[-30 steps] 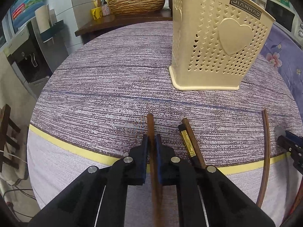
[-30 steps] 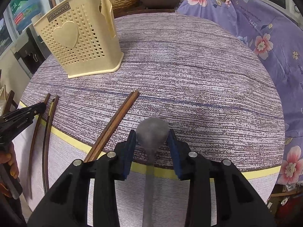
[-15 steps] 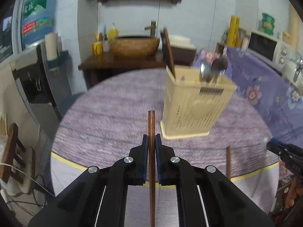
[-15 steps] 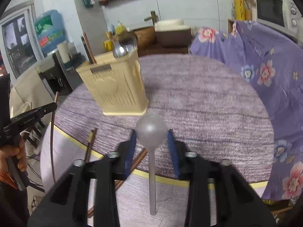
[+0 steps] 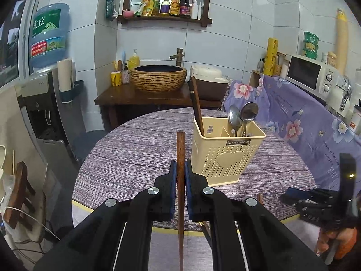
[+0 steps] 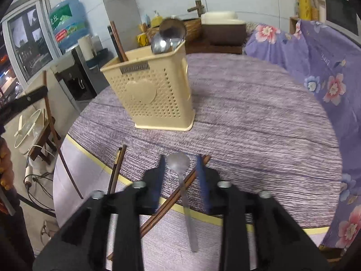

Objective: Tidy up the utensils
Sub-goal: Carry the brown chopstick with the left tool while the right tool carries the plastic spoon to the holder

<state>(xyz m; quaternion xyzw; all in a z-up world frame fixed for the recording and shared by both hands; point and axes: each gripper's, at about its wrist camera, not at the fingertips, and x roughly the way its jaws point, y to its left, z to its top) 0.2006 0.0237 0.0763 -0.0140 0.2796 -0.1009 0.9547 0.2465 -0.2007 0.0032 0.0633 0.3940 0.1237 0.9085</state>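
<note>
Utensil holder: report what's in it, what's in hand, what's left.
Done: the holder has two spoons and a dark chopstick. In hand: left gripper clamps a chopstick; right gripper is opening around a spoon. Left: chopsticks on the table.

A woven basin (image 5: 159, 78) is seen on a dark wooden counter (image 5: 144, 96) against the tiled wall. Directly above the basin, a shelf (image 5: 164, 19) is lined with bottles (image 5: 178, 5). Just left of the basin, a yellow cup (image 5: 116, 78) and a yellow soap bottle (image 5: 134, 61) are placed. Further left of the basin, a water dispenser (image 5: 42, 103) is topped by a blue jug (image 5: 48, 35). Just right of the basin, a rice cooker (image 5: 208, 80) is set. Well to the right of the basin, a microwave (image 5: 310, 74) is found above a purple floral cloth (image 5: 300, 122).
</note>
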